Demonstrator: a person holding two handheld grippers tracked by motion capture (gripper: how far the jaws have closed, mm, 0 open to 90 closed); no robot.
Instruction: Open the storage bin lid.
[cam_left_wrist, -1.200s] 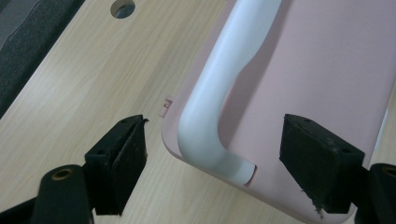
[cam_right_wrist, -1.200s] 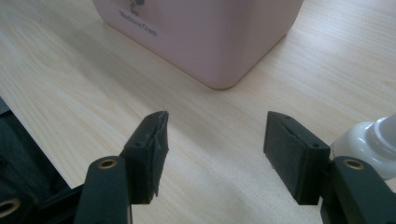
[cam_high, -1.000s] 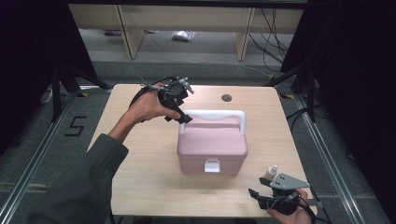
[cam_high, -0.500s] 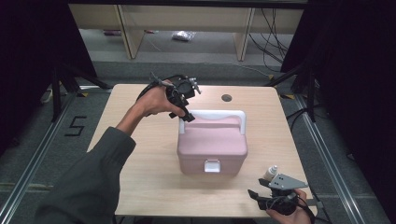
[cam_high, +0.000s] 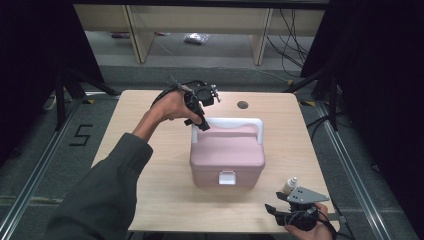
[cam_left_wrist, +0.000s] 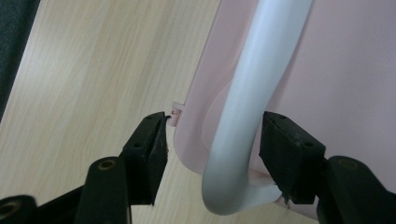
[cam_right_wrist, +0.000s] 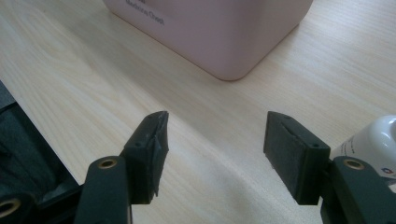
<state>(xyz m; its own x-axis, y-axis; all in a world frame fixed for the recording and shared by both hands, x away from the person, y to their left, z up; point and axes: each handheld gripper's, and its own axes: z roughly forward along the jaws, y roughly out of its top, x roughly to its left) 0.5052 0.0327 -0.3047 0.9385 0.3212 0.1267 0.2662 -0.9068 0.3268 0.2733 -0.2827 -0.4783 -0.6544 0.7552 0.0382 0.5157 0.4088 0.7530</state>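
Pink box (cam_high: 227, 156) sits mid-table (cam_high: 150, 200), latch side toward the person, its white handle (cam_high: 227, 122) lying along the lid's far edge. Left gripper (cam_high: 202, 122) is at the box's far-left corner, straddling the handle's bend (cam_left_wrist: 243, 116); its jaws have just been closing with the handle between them, the right pad at or nearly on the handle, the left pad still off it, so no grip yet. Right gripper (cam_high: 280, 207) hovers low over the table at the box's near-right, jaws apart with nothing between them, a small white bottle (cam_high: 289, 186) just beside it.
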